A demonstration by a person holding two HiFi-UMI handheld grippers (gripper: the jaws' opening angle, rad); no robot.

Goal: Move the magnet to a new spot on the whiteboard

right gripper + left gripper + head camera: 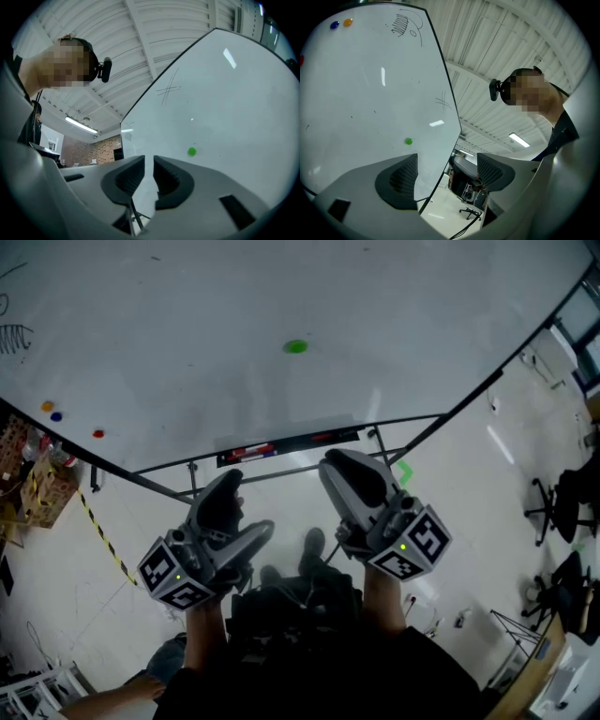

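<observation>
A small green magnet sticks on the whiteboard, well above both grippers and apart from them. It also shows in the left gripper view as the green magnet and in the right gripper view as the green magnet. My left gripper hangs below the board's lower edge; its jaws stand wide open with nothing between them. My right gripper is beside it, also below the board. Its jaws leave only a narrow gap and hold nothing.
Orange, blue and red magnets sit at the board's lower left, near pen scribbles. A marker tray runs along the board's bottom edge. Cardboard boxes stand at left, office chairs at right.
</observation>
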